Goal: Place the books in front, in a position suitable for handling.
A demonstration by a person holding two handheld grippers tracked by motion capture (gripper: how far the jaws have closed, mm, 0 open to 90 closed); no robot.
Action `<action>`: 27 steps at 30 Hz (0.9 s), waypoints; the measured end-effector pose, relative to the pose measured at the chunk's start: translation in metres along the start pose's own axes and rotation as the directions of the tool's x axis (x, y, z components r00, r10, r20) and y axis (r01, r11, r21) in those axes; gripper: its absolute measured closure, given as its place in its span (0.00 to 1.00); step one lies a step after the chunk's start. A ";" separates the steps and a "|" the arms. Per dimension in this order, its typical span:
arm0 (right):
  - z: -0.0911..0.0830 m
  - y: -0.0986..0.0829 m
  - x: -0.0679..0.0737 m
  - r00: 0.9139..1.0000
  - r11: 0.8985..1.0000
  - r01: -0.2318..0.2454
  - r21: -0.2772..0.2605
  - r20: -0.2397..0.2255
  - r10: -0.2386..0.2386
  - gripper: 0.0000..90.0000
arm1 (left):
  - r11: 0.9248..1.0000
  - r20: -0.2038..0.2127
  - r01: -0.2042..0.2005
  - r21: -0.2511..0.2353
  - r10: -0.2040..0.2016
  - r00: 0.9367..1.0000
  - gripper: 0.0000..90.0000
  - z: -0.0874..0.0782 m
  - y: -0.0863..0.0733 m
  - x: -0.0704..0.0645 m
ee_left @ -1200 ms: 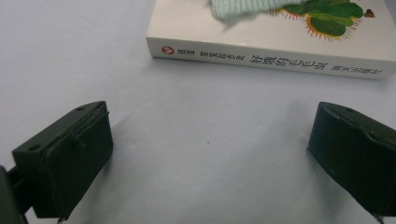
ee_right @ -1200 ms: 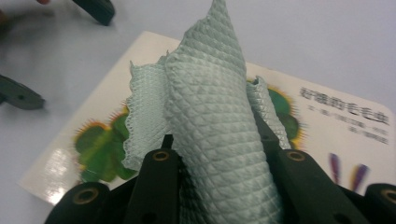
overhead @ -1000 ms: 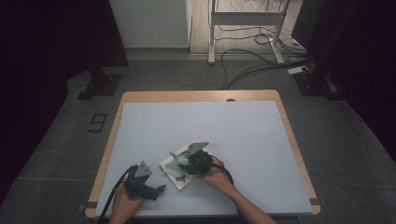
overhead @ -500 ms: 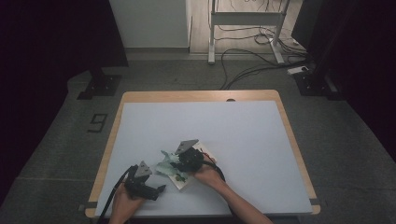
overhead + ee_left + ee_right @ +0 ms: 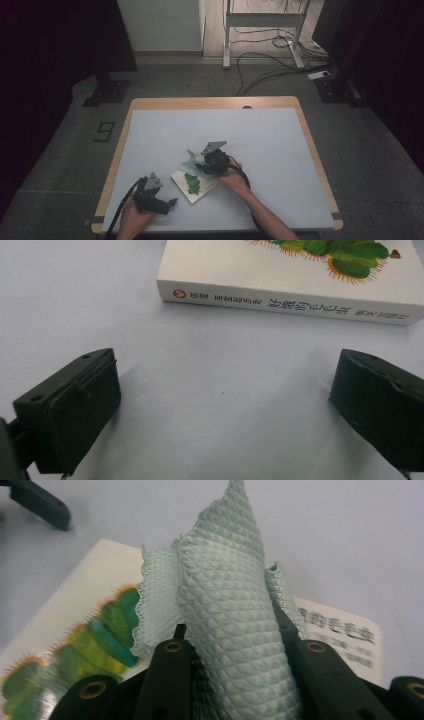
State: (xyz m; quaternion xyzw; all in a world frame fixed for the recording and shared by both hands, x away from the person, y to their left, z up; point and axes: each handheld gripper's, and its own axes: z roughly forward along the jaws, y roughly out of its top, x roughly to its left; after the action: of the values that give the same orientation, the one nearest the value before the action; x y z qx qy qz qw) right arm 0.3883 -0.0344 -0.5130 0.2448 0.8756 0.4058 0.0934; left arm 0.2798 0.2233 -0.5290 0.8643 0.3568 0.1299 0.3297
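Looks like the wiping step: right gripper (image 5: pixel 235 655) is pinching the pale green cloth (image 5: pixel 225 595) right over the book (image 5: pixel 192 186), lower middle of the high view. Left gripper (image 5: pixel 225 405) sits spread, nearby. Next: drag the cloth across the cover.

The place looks like a lab or recording room set up for data capture rather than a home. A single wooden-edged table (image 5: pixel 215 102) with a pale blue-white top stands alone on grey carpet (image 5: pixel 60 165), lit from above while the sides of the room fall into darkness. Black curtains or panels (image 5: pixel 60 45) close in the left and right. Behind the table, loose cables (image 5: pixel 270 70) snake across the floor beneath a white metal frame (image 5: pixel 262 20), and a power strip (image 5: pixel 318 75) lies near it. Black stand bases (image 5: pixel 106 92) sit on the carpet, and a figure 9 (image 5: pixel 104 131) is marked on the floor beside the table.
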 end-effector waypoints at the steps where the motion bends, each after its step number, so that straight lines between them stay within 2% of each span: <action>1: 0.000 0.000 0.000 1.000 1.000 0.000 0.000 0.000 0.000 0.77 | 1.000 0.000 0.000 0.000 0.000 1.000 0.00 0.000 0.000 0.000; 10: -0.013 -0.012 -0.027 0.997 0.999 -0.051 -0.003 0.066 0.051 0.77 | 1.000 0.000 0.000 0.000 0.000 1.000 0.00 0.000 0.000 0.000; 13: -0.013 -0.013 -0.028 0.996 0.998 -0.059 -0.008 0.067 0.060 0.77 | 1.000 0.000 0.000 0.000 0.000 1.000 0.00 0.000 0.000 0.000; 16: -0.013 -0.012 -0.025 0.995 0.999 -0.050 0.000 0.085 0.049 0.77 | 1.000 0.000 0.001 0.000 -0.001 1.000 0.00 0.000 0.000 0.000; 20: -0.016 -0.010 -0.024 0.994 0.998 -0.065 -0.010 0.082 0.066 0.77 | 1.000 0.000 0.000 0.000 0.000 1.000 0.00 0.000 0.000 0.000; 27: -0.035 -0.009 -0.024 0.995 0.998 -0.067 -0.018 0.071 0.068 0.77 | 1.000 0.000 0.001 0.000 -0.001 1.000 0.00 0.000 0.000 0.000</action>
State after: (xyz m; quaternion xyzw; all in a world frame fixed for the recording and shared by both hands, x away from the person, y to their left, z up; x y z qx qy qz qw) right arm 0.3930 -0.0747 -0.4972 0.2879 0.8597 0.4064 0.1130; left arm 0.2799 0.2233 -0.5291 0.8643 0.3570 0.1297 0.3298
